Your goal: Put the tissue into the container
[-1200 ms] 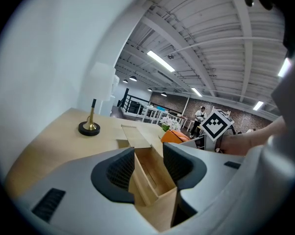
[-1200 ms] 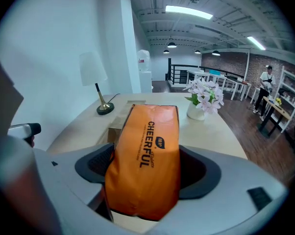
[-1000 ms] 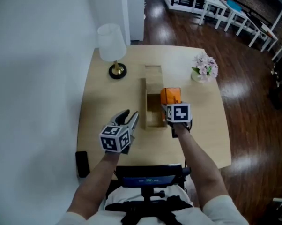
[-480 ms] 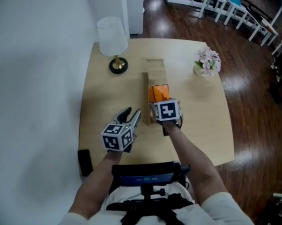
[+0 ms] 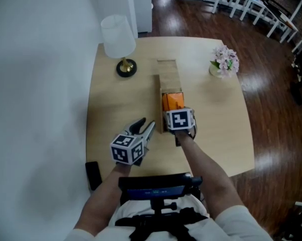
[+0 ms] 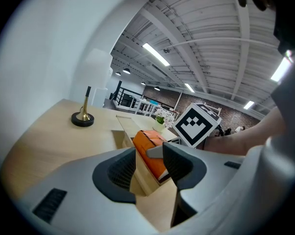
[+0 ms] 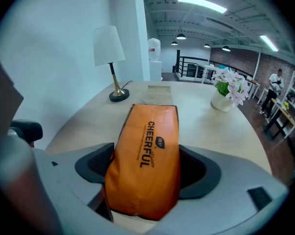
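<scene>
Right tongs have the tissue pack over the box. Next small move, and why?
Probably ease the right tongs straight down: they grip the orange tissue pack, which sits tilted above the open wooden container, apparently not yet resting inside it.

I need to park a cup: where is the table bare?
Bare: the right side between the flower vase and the near edge, and the left strip between the lamp and the left gripper. Crowded: the middle, with container, tissue pack and right gripper.
</scene>
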